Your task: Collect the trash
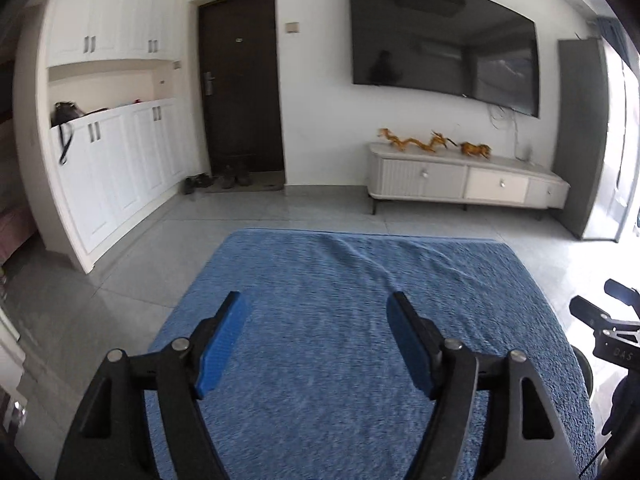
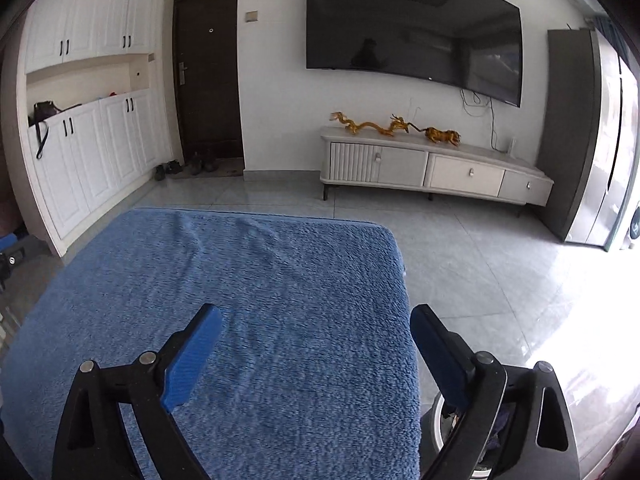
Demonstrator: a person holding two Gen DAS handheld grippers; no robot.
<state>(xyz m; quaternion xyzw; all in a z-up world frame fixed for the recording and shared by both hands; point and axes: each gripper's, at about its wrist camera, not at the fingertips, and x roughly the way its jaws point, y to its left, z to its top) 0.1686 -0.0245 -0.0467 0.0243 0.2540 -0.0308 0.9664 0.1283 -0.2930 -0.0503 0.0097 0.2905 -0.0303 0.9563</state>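
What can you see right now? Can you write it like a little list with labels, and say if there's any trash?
Surface: blue fuzzy cloth over a table, nothing lying on it
Left tool: open, empty, above the cloth
Right tool: open, empty, at the cloth's right edge
Trash: none visible on the cloth
Wall: big dark TV
Under the TV: low white cabinet with golden dragon figures
Far left: dark door, shoes on the floor beside it
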